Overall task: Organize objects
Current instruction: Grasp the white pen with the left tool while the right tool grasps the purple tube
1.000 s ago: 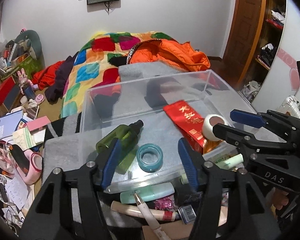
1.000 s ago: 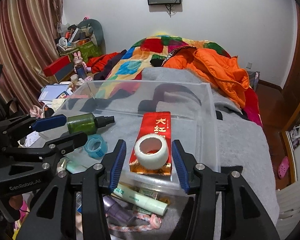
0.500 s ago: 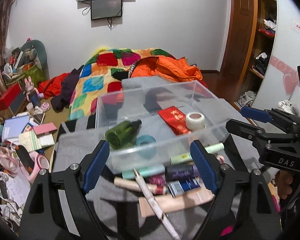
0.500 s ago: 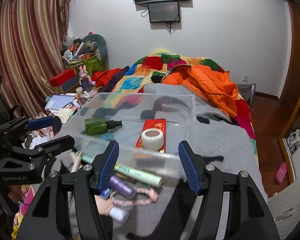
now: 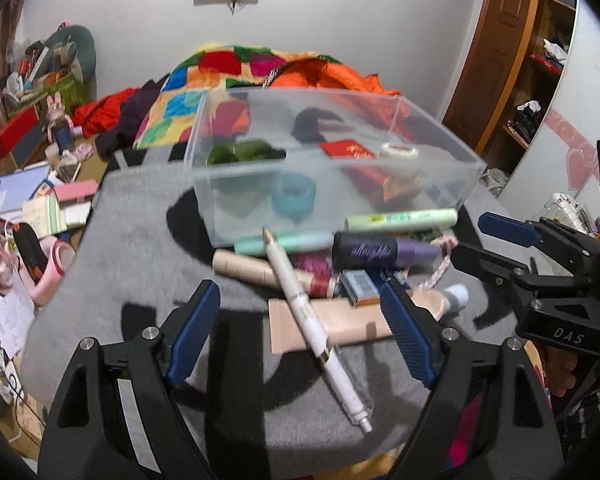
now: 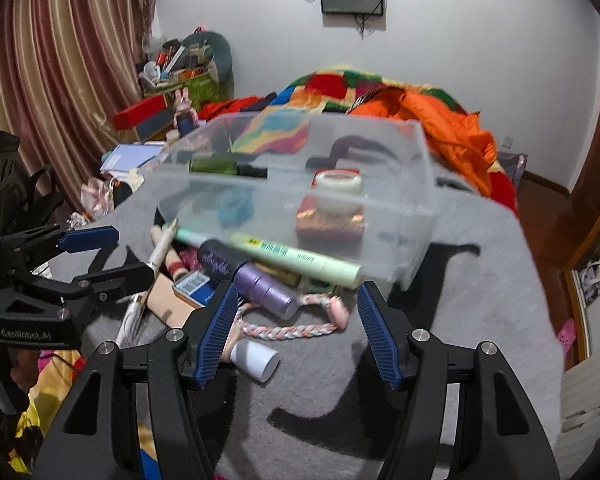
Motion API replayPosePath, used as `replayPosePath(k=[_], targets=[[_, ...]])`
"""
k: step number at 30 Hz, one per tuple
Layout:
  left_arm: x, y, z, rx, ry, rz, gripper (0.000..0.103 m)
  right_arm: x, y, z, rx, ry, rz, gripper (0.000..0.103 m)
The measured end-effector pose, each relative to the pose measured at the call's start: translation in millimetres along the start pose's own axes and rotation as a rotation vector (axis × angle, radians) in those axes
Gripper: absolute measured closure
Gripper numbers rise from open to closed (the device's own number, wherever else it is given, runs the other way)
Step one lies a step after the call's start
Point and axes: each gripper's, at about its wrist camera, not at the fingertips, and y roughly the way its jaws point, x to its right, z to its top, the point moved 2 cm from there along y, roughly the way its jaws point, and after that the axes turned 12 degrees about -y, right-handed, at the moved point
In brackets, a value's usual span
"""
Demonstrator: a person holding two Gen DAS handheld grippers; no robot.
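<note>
Both tongs hang wide open and empty above a grey blanket (image 5: 112,220): the left gripper (image 5: 300,332) fills the lower half of the left view, the right gripper (image 6: 296,336) the lower half of the right view, with each also showing at the side edge of the other's frame.

Between the left gripper's blue pads, at lower centre, a white pen (image 5: 312,320) lies aslant across a tan flat pack (image 5: 340,320). In the right view a white-capped tube (image 6: 256,358) rests just beside the left pad, with a pink braided cord (image 6: 292,330) curling behind it.

Farther up, at mid-frame, a loose pile lies against the front wall of a clear bin (image 5: 440,152): a purple bottle (image 6: 244,276), a pale green tube (image 6: 300,258), a mint tube (image 5: 288,240), a beige tube (image 5: 256,270) and a small blue box (image 6: 192,284).

Inside the bin sit a green bottle (image 6: 216,166) at left, a teal ring (image 5: 294,198) near the front wall, and a red packet (image 5: 348,149) with a tape roll (image 6: 338,182) on it at right.

Beyond, at upper centre, a patchwork quilt (image 6: 332,84) and an orange jacket (image 6: 448,128) cover a bed.
</note>
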Motion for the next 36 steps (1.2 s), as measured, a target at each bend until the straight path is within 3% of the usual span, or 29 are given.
replayPosePath(k=[6, 9, 11, 20, 26, 31, 36], targets=[[-7, 17, -14, -0.057, -0.022, -0.011, 0.044, -3, 20, -1, -0.039, -0.002, 0.041, 0.046], [-7, 16, -15, -0.044, -0.021, -0.033, 0.055, -5, 25, 2, -0.044, -0.016, 0.056, 0.049], [-6, 16, -15, -0.043, -0.011, -0.05, 0.065, -8, 29, 6, -0.047, -0.037, 0.063, 0.053], [-15, 2, -14, -0.031, 0.025, -0.052, 0.088, -25, 40, 8, -0.083, -0.113, 0.08, 0.071], [-20, -10, -6, -0.01, 0.044, -0.065, 0.093, -27, 27, 4, -0.081, -0.108, 0.134, 0.085], [-21, -6, -7, -0.023, 0.074, -0.048, 0.093, -33, 21, 4, -0.086, -0.132, 0.139, 0.085], [-22, -5, -6, -0.035, 0.047, -0.083, 0.092, -34, 33, 12, -0.096, -0.128, 0.147, 0.083]])
